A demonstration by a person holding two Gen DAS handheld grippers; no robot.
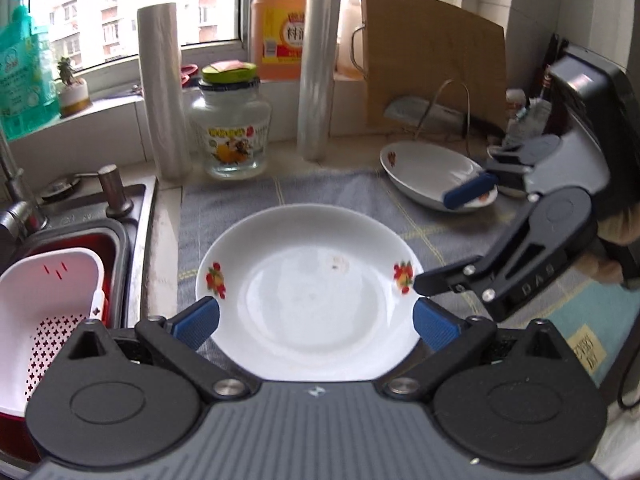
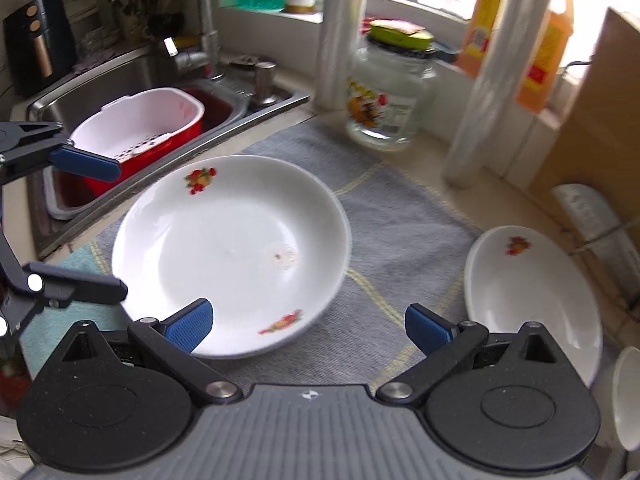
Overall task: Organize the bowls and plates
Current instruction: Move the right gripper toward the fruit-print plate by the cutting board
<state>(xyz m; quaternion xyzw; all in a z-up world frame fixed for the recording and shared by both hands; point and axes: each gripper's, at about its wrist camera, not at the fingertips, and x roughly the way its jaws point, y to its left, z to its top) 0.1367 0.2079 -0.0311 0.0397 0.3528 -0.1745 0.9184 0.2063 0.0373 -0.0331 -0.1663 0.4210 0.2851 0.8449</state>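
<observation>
A large white plate with red fruit prints (image 1: 310,292) lies on a grey cloth (image 1: 320,192); it also shows in the right wrist view (image 2: 232,252). My left gripper (image 1: 316,320) is open and empty, its blue pads on either side of the plate's near rim, above it. A smaller white dish (image 1: 428,172) leans at the back right; it also shows in the right wrist view (image 2: 532,300). My right gripper (image 2: 308,330) is open and empty, over the cloth between the two dishes; in the left wrist view it (image 1: 444,240) hangs at the right.
A steel sink (image 1: 76,220) with a white and red strainer basket (image 1: 44,312) is left of the cloth. A glass jar (image 1: 230,124), two plastic-wrap rolls (image 1: 164,92), an orange bottle (image 1: 280,20) and a brown board (image 1: 432,60) stand behind. A white cup rim (image 2: 628,396) is at far right.
</observation>
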